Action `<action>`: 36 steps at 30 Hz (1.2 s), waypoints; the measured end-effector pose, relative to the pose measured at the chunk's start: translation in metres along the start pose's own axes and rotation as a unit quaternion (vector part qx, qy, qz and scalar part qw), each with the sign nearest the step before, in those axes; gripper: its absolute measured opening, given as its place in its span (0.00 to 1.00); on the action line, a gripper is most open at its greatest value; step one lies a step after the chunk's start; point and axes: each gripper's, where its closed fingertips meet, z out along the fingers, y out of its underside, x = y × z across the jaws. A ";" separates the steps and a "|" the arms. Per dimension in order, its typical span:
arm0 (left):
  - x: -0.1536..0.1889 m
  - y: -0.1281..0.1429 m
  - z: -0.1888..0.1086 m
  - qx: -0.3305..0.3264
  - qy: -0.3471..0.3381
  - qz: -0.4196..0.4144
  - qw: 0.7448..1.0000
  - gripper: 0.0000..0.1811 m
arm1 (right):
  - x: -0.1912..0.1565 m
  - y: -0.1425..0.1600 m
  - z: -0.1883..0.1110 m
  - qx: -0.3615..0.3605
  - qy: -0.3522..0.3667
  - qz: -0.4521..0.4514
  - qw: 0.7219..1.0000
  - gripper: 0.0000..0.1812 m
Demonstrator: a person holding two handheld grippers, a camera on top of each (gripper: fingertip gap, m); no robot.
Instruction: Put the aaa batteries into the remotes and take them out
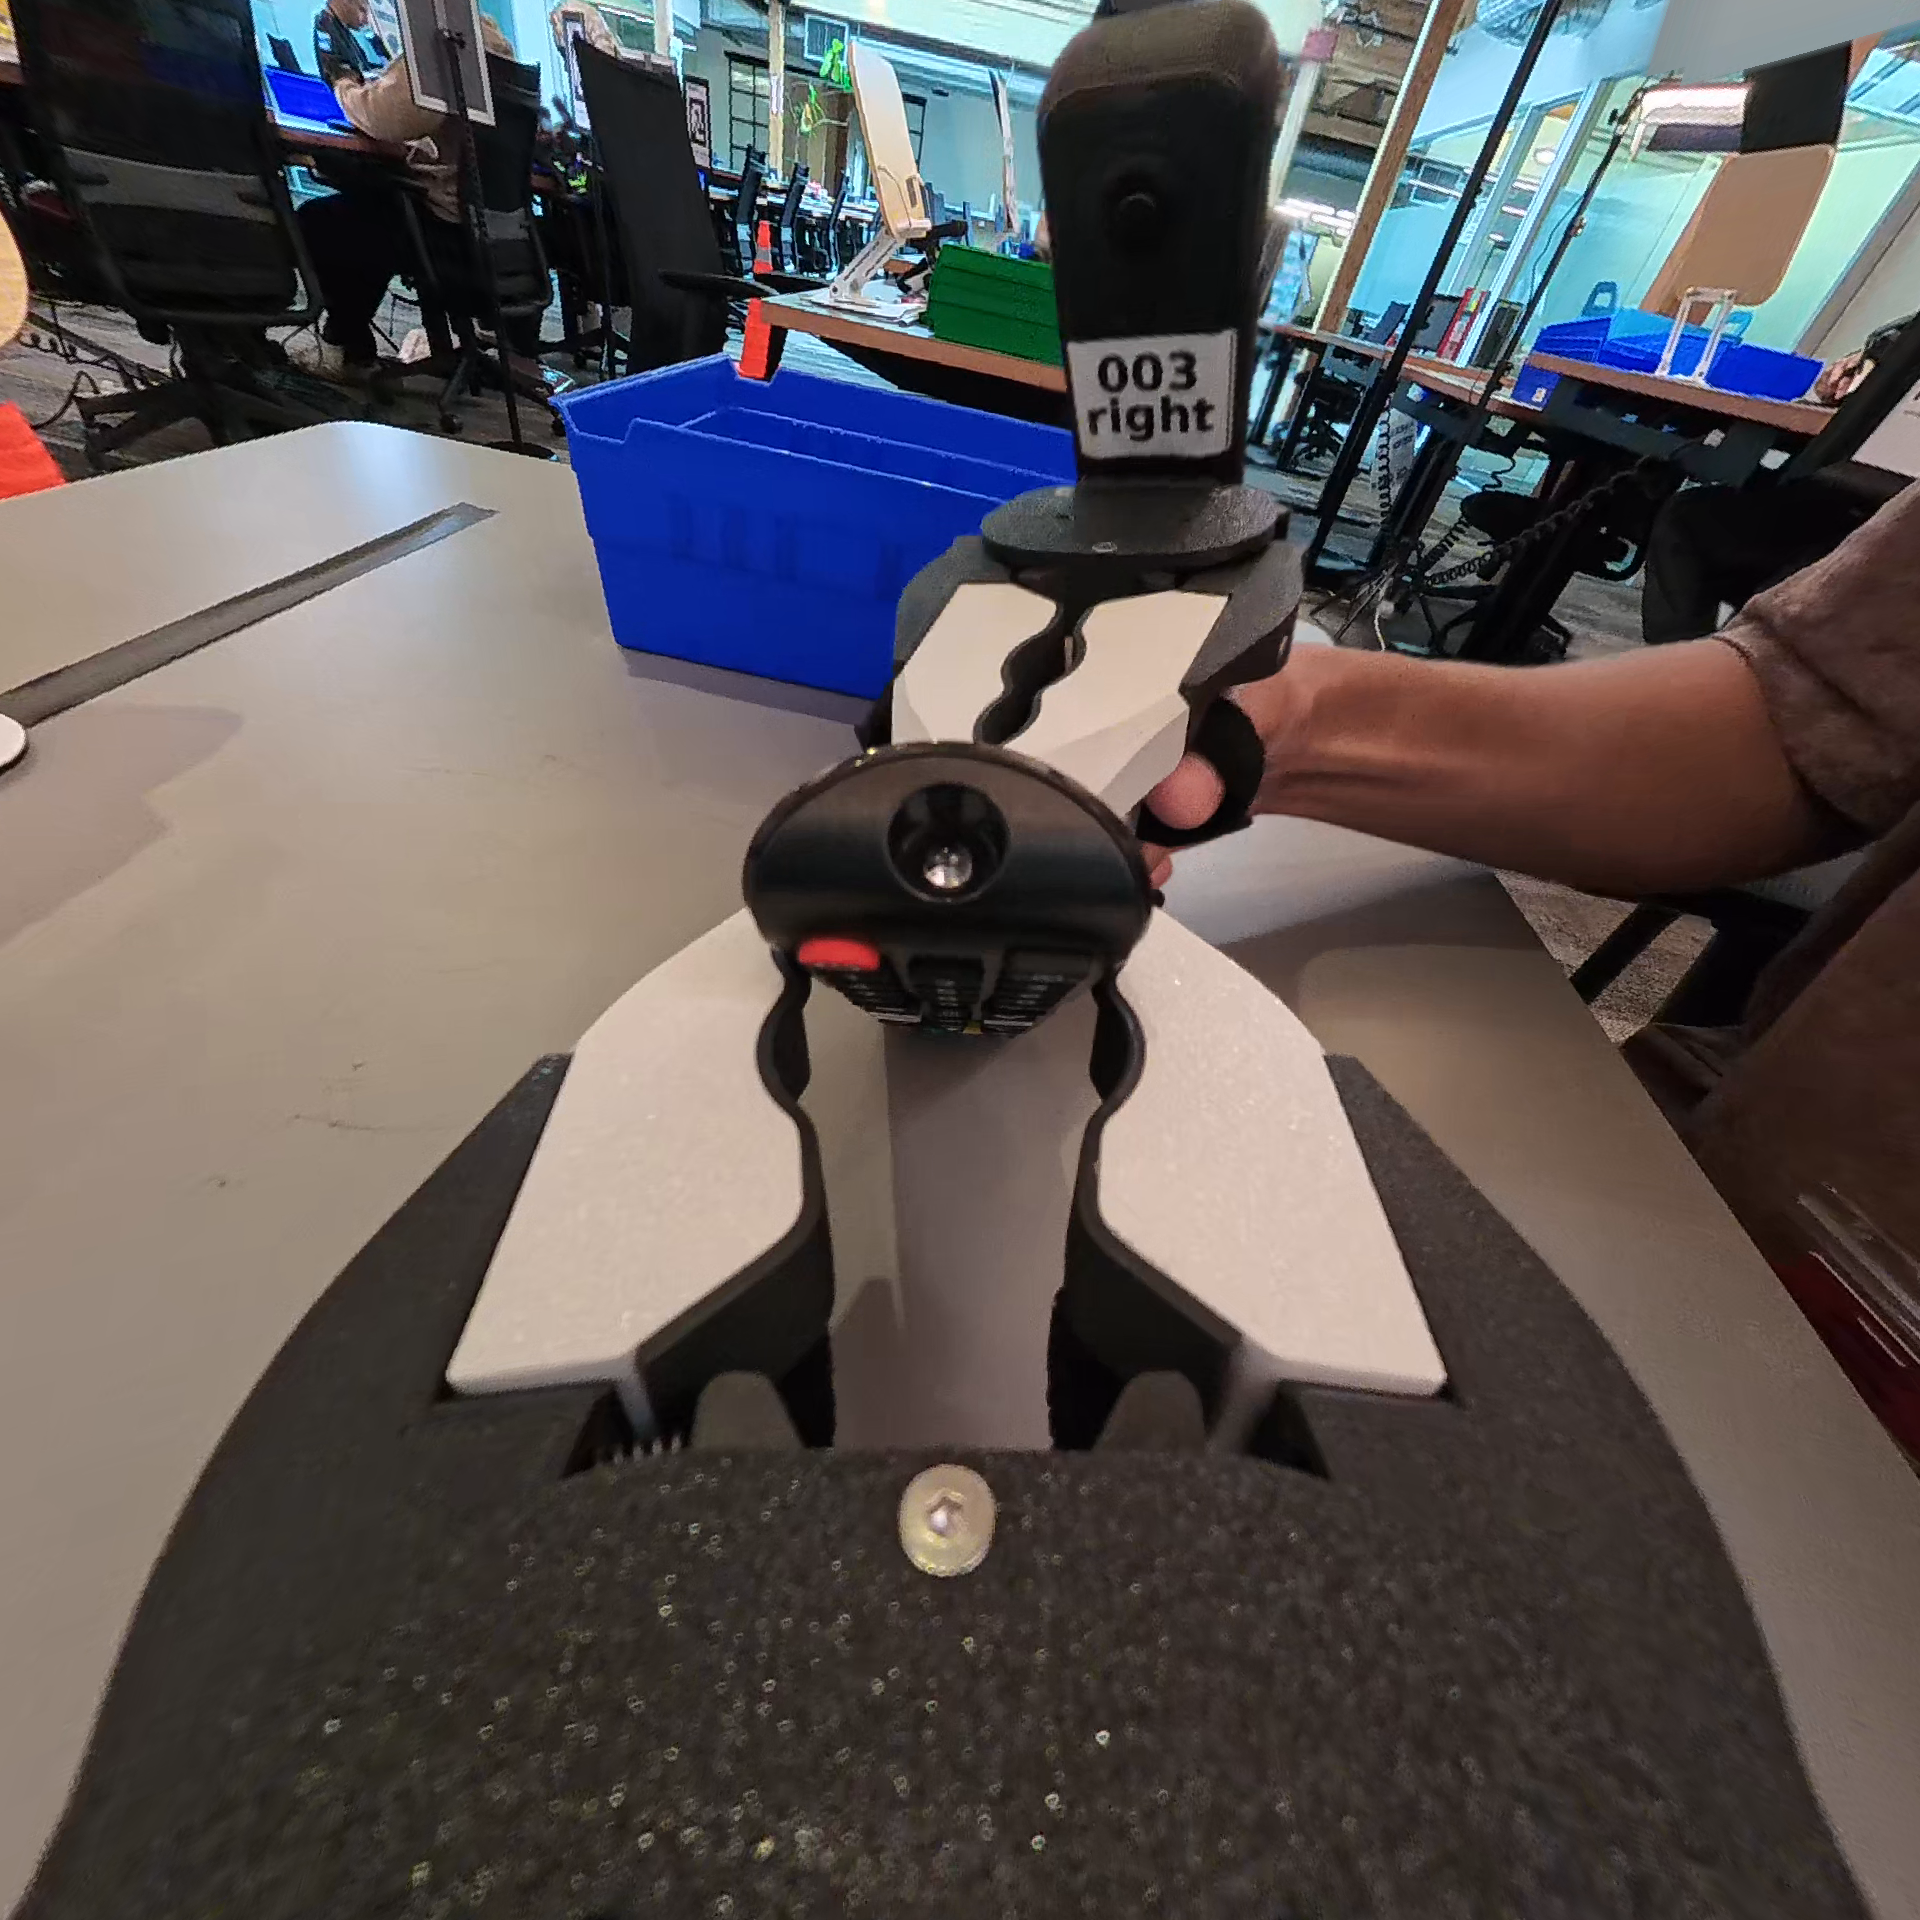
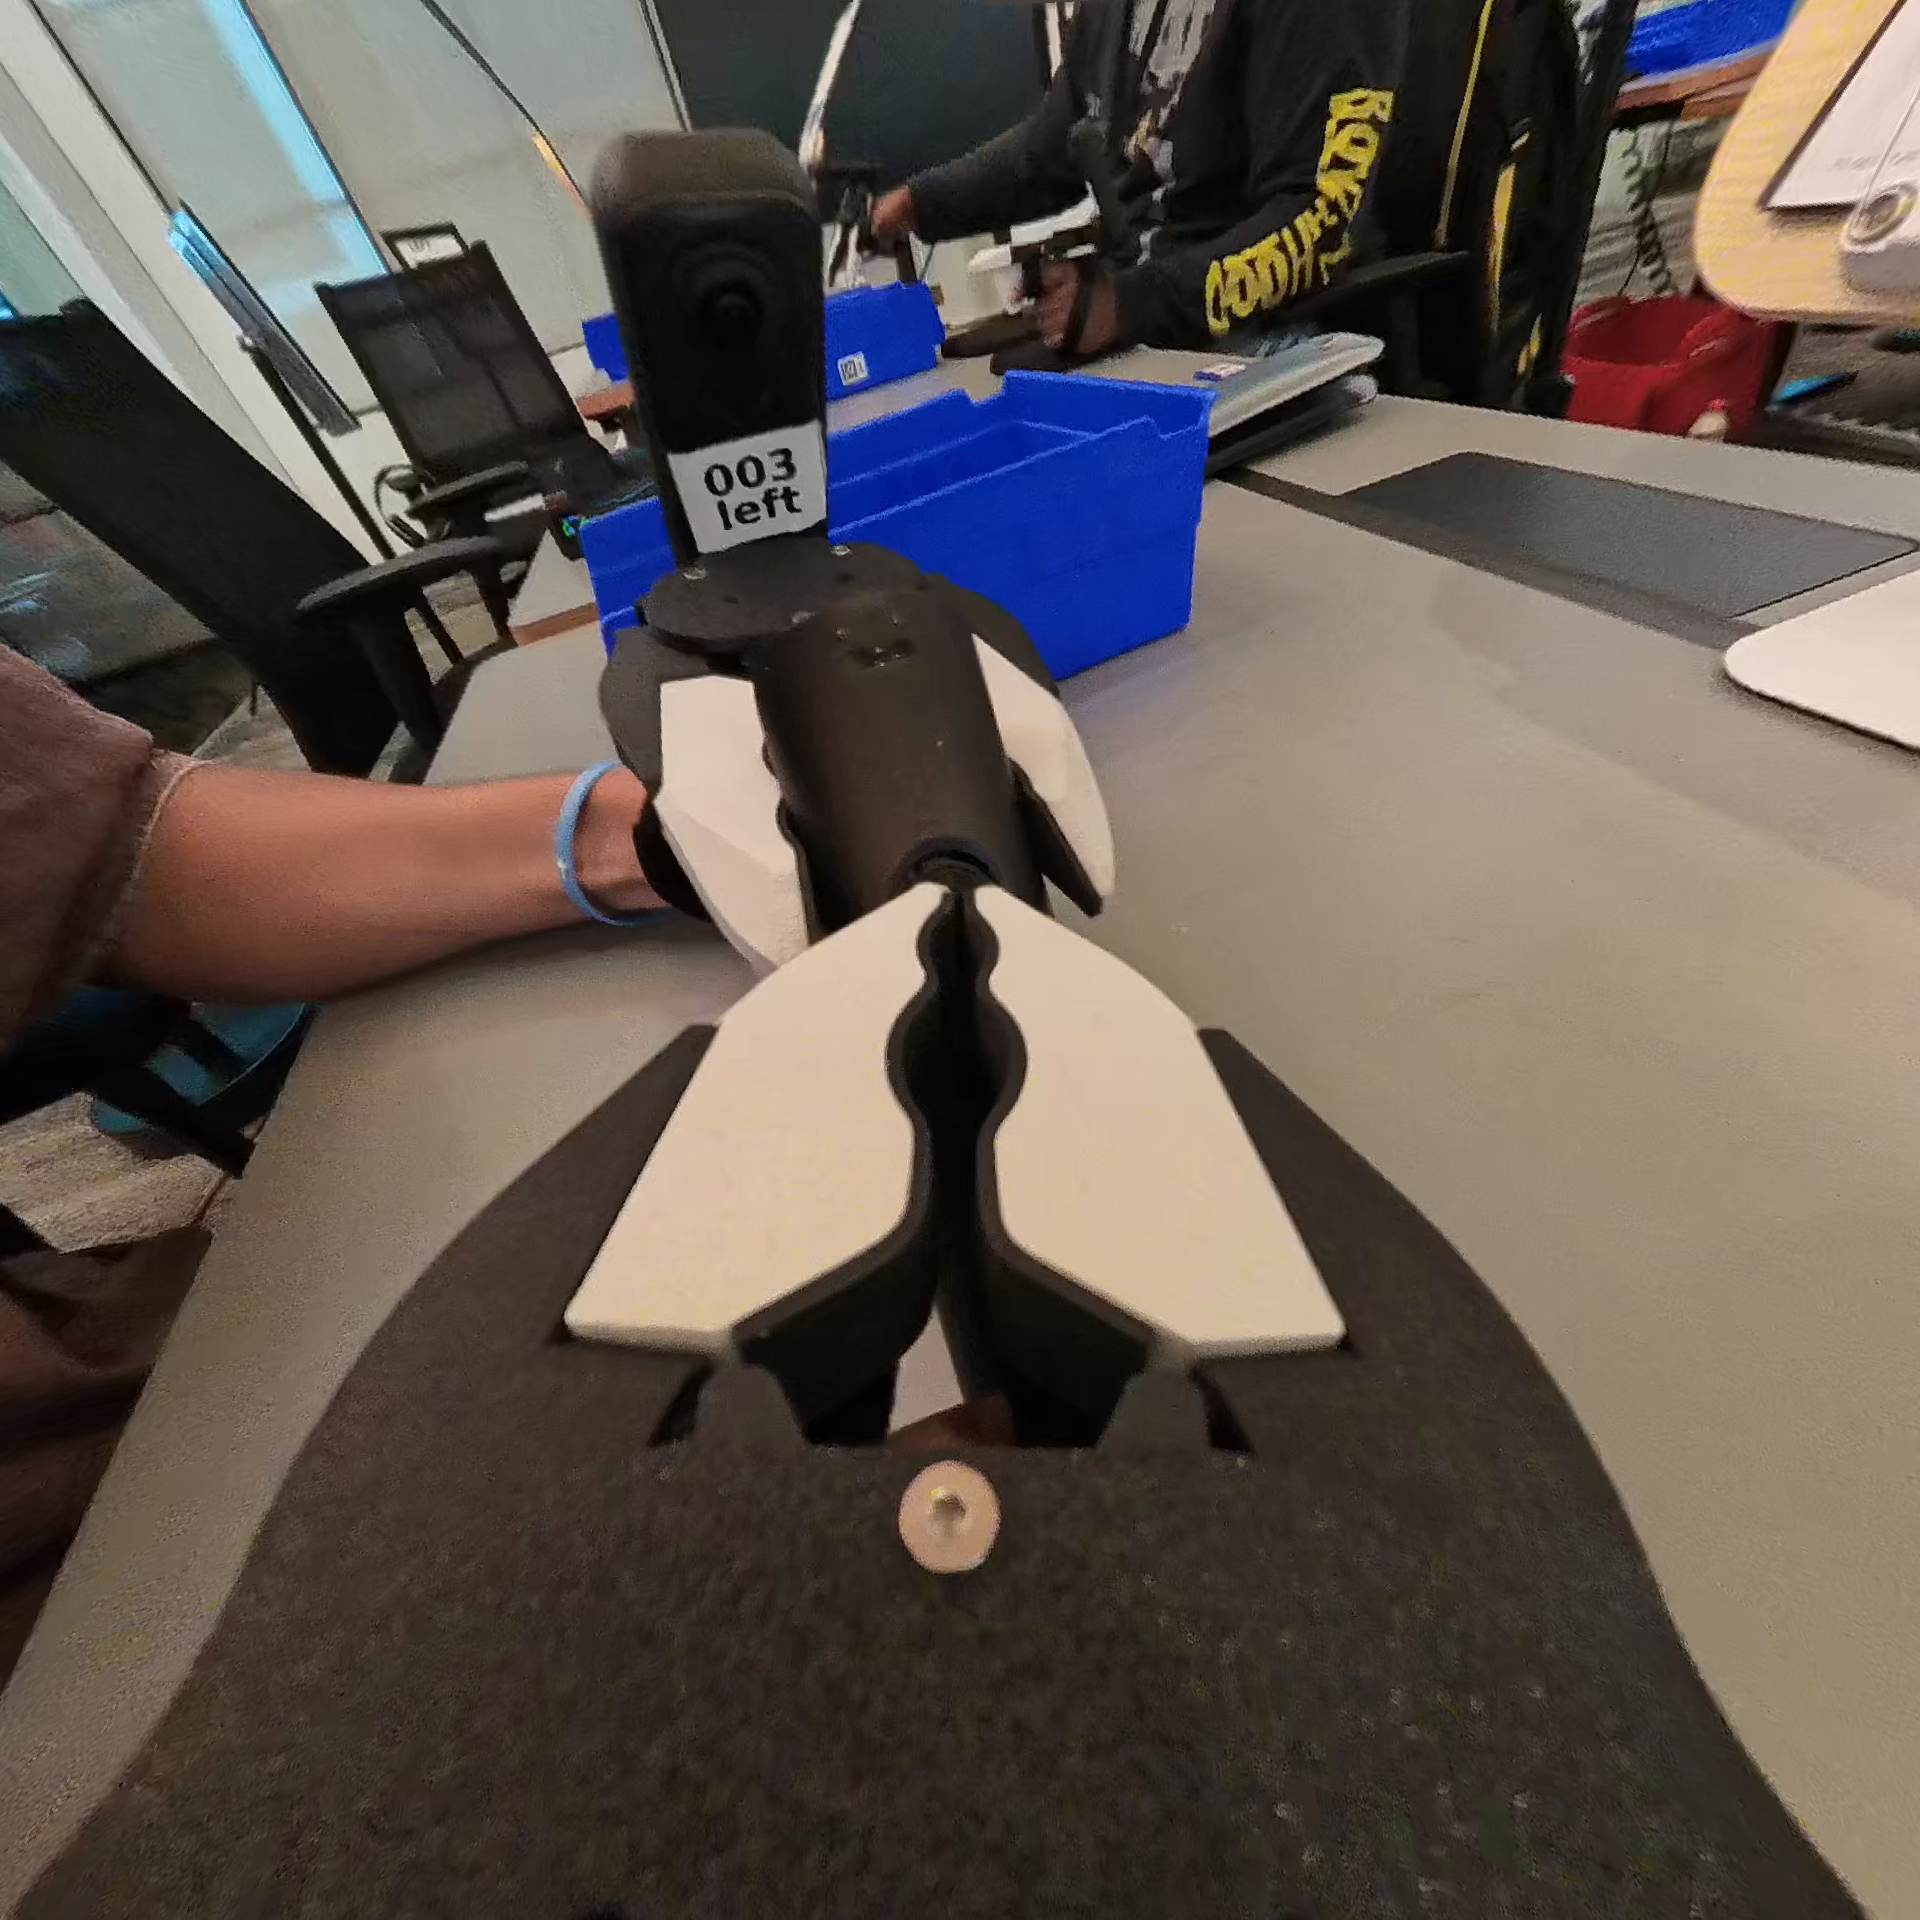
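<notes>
My left gripper (image 1: 945, 982) is shut on a black remote (image 1: 940, 883) and holds it just above the grey table (image 1: 312, 935). The remote's rounded end with a small lens faces the camera, and a red button and keypad show below it. My right gripper (image 2: 956, 914) faces it from the far side, jaws shut, tips at the remote's other end (image 2: 873, 748). I cannot tell whether anything thin is pinched between them. In the left wrist view the right gripper's fingers (image 1: 1112, 675) sit behind the remote. No batteries are in view.
A blue plastic bin (image 1: 790, 540) stands on the table behind the grippers; it also shows in the right wrist view (image 2: 1039, 520). A dark strip (image 2: 1621, 530) and a white object's corner (image 2: 1839, 665) lie at the right. Chairs, desks and seated people are beyond. Only a small space, under 4 cm, lies between the two pairs of fingers.
</notes>
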 end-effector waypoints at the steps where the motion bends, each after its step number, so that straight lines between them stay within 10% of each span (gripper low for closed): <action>1: 0.001 0.000 0.000 -0.001 0.001 0.002 1.000 0.29 | -0.001 0.000 0.000 -0.008 -0.005 0.004 1.000 0.00; 19: 0.000 0.003 0.002 -0.008 -0.007 0.004 1.000 0.29 | -0.005 0.001 0.000 -0.057 -0.008 -0.023 0.998 0.00; 28: -0.004 0.001 0.001 -0.002 0.003 -0.028 1.000 0.29 | -0.006 0.013 -0.020 -0.066 0.158 -0.273 0.947 0.22; 36: -0.001 0.002 0.002 -0.004 0.013 -0.039 0.999 0.29 | -0.008 0.014 0.007 -0.073 0.166 -0.367 0.912 0.24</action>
